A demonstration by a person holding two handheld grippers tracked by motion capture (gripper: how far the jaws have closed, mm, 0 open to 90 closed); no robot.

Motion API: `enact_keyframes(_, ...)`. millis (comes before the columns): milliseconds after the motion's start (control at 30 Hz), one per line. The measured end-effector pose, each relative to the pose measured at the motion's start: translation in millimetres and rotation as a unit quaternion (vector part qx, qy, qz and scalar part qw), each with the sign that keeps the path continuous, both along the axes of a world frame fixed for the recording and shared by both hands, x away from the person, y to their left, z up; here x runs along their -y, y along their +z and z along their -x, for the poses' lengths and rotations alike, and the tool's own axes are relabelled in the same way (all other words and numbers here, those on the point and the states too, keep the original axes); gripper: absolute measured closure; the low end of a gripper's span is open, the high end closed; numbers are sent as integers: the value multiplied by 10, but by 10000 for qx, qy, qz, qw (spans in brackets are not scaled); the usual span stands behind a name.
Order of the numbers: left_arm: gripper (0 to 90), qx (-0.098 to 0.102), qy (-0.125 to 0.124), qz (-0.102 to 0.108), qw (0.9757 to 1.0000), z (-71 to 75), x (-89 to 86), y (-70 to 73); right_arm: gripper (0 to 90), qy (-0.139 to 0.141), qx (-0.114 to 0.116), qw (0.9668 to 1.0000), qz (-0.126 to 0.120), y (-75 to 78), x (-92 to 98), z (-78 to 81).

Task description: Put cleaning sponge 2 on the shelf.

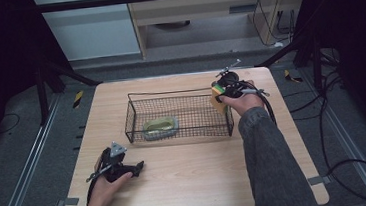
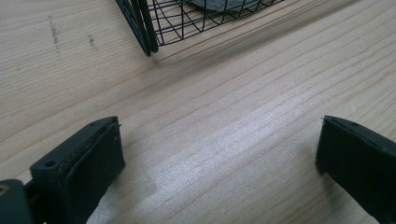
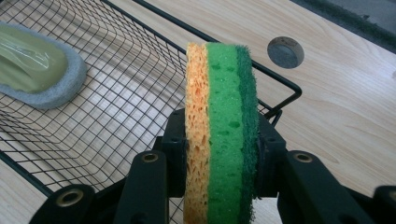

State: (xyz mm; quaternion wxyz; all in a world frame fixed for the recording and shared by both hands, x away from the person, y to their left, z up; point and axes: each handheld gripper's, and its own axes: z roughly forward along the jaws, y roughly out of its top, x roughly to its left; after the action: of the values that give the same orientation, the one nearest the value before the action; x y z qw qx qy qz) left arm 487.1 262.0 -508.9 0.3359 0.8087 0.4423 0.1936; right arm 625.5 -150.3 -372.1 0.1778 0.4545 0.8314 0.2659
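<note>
While the right gripper (image 1: 219,96) hung over the right end of the wire basket (image 1: 131,118), its jaws were clamped on a sponge (image 3: 222,135). In the right gripper view, the sponge stood on edge between the two black jaws, showing three layers: orange, bright green and a dark green scouring face. It was held above the basket's right-hand rim, partly over the mesh floor and partly over the table (image 1: 187,178). Inside the basket, toward its middle, lay a grey-edged pad with a pale green top (image 1: 160,127), resting flat on the mesh and well apart from the sponge. A round hole (image 3: 285,52) in the tabletop appeared just beyond the basket's corner.

The left gripper (image 1: 139,167) rested on the table near the front left, in the person's left hand (image 1: 103,190). Its jaws stood wide apart with only bare wood between them, and a corner of the basket lay ahead of them.
</note>
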Motion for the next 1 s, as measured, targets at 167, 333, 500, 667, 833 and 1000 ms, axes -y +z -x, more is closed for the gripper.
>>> enact_keyframes(167,0,-1,-12,-1,10000,-1,-2,0,646,1,-33,10000,29,-39,-8,-9)
enact_keyframes(333,0,-1,-30,-1,10000,-3,-5,0,646,5,-141,9997,175,-125,-3,-31)
enact_keyframes(500,0,0,-33,-2,10000,-3,-5,0,645,12,-153,9997,214,-151,-14,-38)
enact_keyframes(667,0,1,-36,-1,10000,-4,-5,0,645,-35,-164,9996,227,-206,-22,-69)
enact_keyframes(833,0,-5,-29,7,10000,-3,-4,0,645,-28,-202,9994,281,-271,-49,-85)
enact_keyframes(1000,0,-7,-30,13,10000,-3,-3,-1,644,-62,-235,9993,301,-319,-57,-101)
